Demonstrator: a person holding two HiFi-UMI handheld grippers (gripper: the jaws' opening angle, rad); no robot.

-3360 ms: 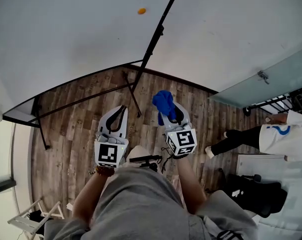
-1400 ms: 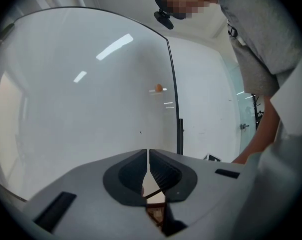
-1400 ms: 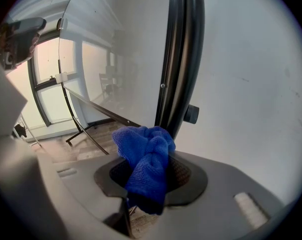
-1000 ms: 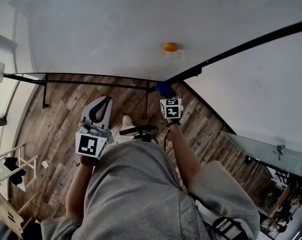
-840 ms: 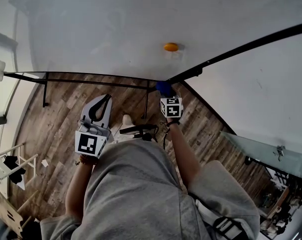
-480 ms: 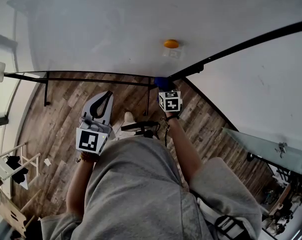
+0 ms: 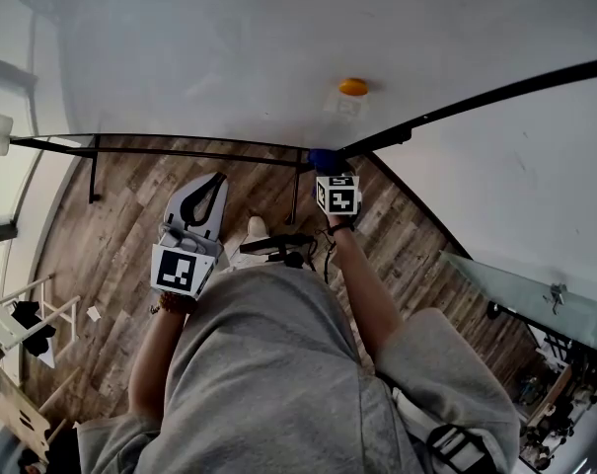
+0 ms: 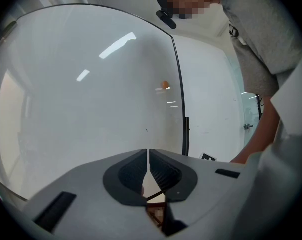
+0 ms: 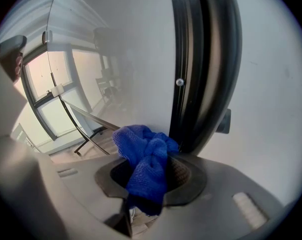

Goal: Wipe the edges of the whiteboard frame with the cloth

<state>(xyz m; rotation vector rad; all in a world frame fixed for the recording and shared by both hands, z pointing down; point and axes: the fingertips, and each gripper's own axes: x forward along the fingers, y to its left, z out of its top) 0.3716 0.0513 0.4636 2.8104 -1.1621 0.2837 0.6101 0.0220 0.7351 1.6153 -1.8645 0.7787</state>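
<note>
A big whiteboard point(image 7: 199, 57) fills the top of the head view, edged by a black frame point(image 7: 495, 92) at its right side and along its bottom. My right gripper point(image 7: 327, 164) is shut on a blue cloth point(image 7: 324, 159) and holds it against the frame's lower right corner. In the right gripper view the blue cloth point(image 9: 146, 159) bulges out of the jaws and touches the black frame point(image 9: 203, 59). My left gripper point(image 7: 211, 188) hangs lower left, off the board, its jaws shut with nothing in them. The left gripper point(image 8: 149, 164) faces the white board surface.
An orange magnet point(image 7: 353, 87) sticks to the board near the frame. Black stand legs point(image 7: 93, 171) run over the wooden floor point(image 7: 111, 255). A second white panel point(image 7: 535, 196) lies right of the frame. Folding white furniture point(image 7: 17, 329) stands lower left.
The right gripper with the cloth rose from the floor area to the frame's corner and has edged slightly up along it. The left gripper drifted a little upward.
</note>
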